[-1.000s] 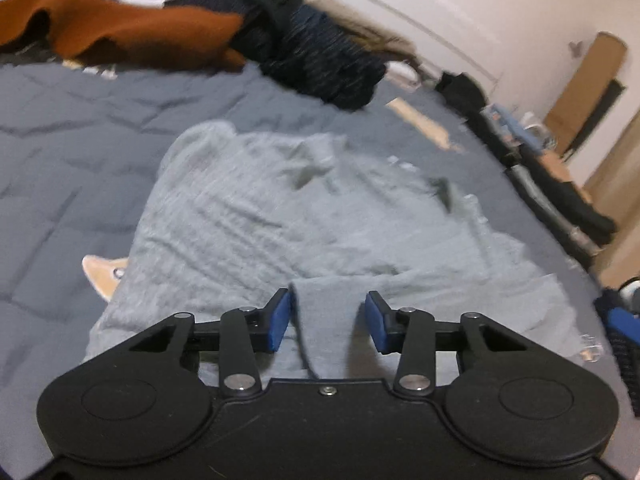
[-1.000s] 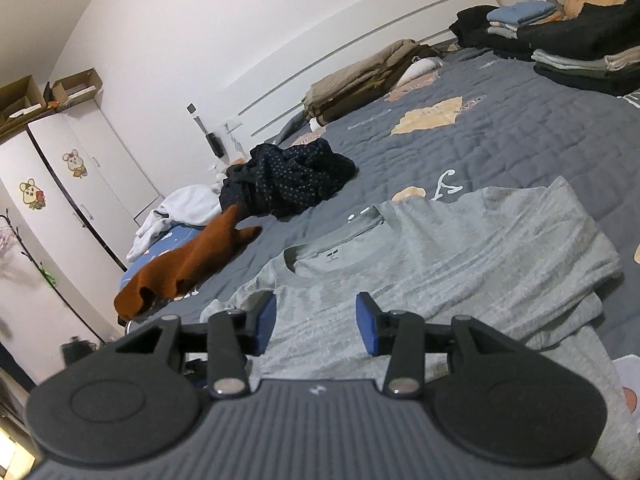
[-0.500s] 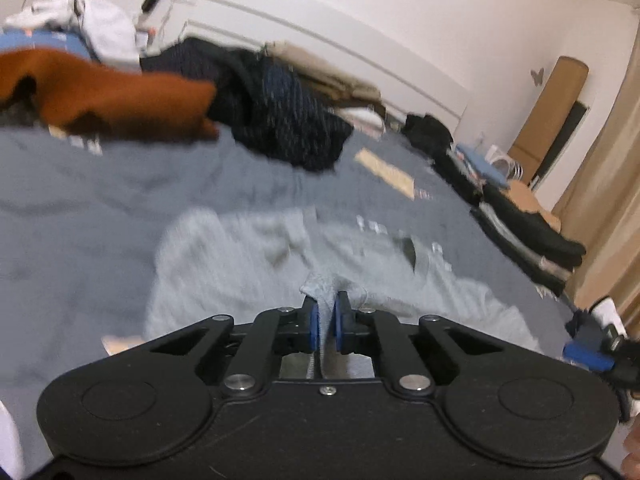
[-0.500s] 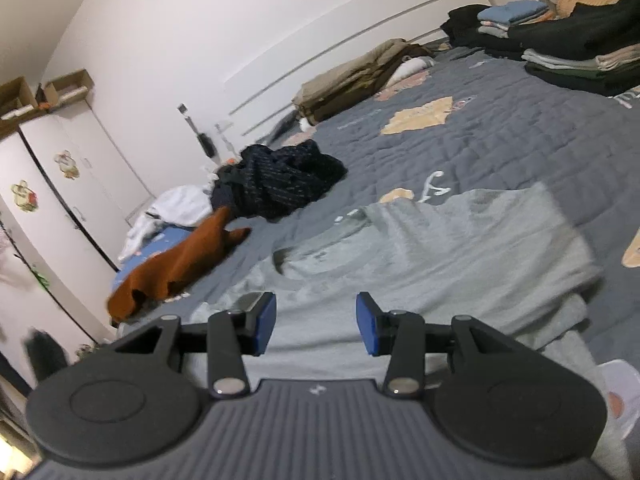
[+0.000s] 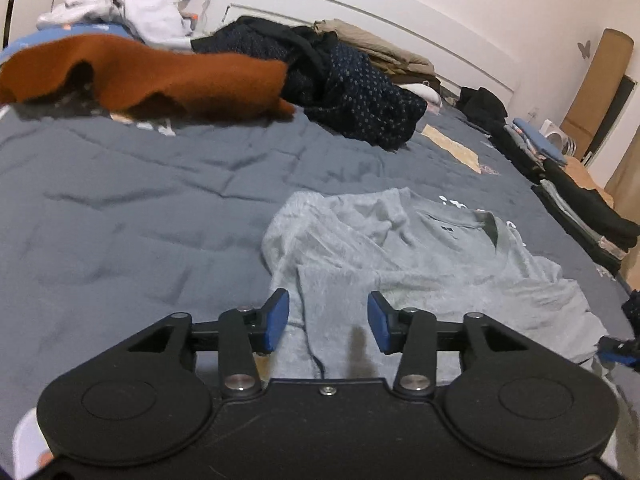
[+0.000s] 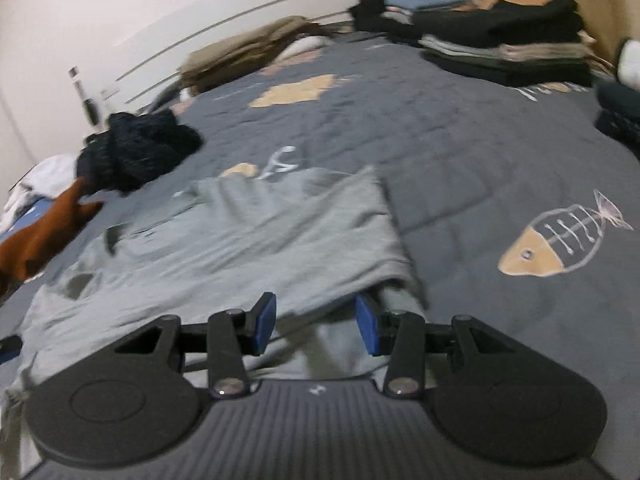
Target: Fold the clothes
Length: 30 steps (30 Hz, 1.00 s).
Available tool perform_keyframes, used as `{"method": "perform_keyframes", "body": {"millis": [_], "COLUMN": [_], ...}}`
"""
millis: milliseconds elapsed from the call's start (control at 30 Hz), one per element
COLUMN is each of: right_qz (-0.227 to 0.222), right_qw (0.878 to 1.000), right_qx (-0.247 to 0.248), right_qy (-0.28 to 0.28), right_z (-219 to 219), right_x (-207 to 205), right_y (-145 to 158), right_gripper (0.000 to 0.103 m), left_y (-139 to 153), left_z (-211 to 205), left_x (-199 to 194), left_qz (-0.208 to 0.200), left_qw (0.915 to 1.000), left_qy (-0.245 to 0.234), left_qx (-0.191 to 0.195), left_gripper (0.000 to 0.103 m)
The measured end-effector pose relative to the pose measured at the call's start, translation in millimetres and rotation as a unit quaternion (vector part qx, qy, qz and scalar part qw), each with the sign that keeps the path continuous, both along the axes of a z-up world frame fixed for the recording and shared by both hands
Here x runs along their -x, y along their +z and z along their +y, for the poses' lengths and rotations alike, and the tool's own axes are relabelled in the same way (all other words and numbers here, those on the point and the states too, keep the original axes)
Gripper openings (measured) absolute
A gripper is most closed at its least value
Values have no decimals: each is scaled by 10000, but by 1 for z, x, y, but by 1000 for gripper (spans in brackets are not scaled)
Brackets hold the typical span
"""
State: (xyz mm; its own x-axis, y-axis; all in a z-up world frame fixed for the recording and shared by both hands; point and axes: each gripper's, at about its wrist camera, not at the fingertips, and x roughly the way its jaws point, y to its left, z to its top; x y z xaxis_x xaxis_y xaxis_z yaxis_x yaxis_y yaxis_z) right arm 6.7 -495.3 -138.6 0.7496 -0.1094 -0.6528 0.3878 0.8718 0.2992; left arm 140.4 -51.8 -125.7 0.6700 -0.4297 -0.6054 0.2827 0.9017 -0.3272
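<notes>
A light grey T-shirt (image 5: 408, 256) lies spread on the dark grey quilt (image 5: 140, 208), its neck opening toward the far right in the left wrist view. One side of it is folded over onto the body. My left gripper (image 5: 328, 322) is open just above the folded edge, nothing between its blue pads. In the right wrist view the same T-shirt (image 6: 240, 248) fills the middle, with a folded flap ending near the fingers. My right gripper (image 6: 316, 322) is open at that flap's near edge, holding nothing.
A rust-brown garment (image 5: 160, 76), a dark dotted garment (image 5: 352, 96) and white clothes (image 5: 132, 16) lie piled at the head of the bed. Folded stacks (image 6: 508, 40) line the bed's right side. A fish print (image 6: 560, 240) marks bare quilt to the right.
My left gripper shut on the shirt's edge half a second ago, carried it over, and has now let go and opened. My right gripper stayed open and swung right and down toward the shirt's flap.
</notes>
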Motion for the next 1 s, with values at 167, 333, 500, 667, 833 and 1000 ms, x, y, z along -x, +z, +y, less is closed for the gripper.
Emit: {"method": "perform_keyframes", "body": {"millis": [167,333,500,667,833,1000], "right_qz": [256,606,754,720,363,209], "right_qw": [9996,9971,9958,9965,9987,9871], "right_qx": [-9,238,186,39,351,1490], "right_qy": [122,402,491,435,-25,554], "right_z": [-3,-1,-3,-11,-33,-27], "right_x": [-1,2,5,12,32,32], "right_y": [-15,-17,-16,-4,26,32], "right_gripper": [43,39,38,38,39,42], "left_y": [-10,-2,14,17,28,35], "left_z": [-13,-2,25,14,13,-3], "left_x": [-17,-11,-5,7,36,68], "left_qz": [288,26,-262,-267,-323,-233], "left_qw": [9995,10000,9988,9988,9991,9989], "left_qy": [-153,42,389,-28,45,-75], "left_qx": [-36,-71,104,-400,-256,394], "left_gripper": [32,6,7,42,53,56]}}
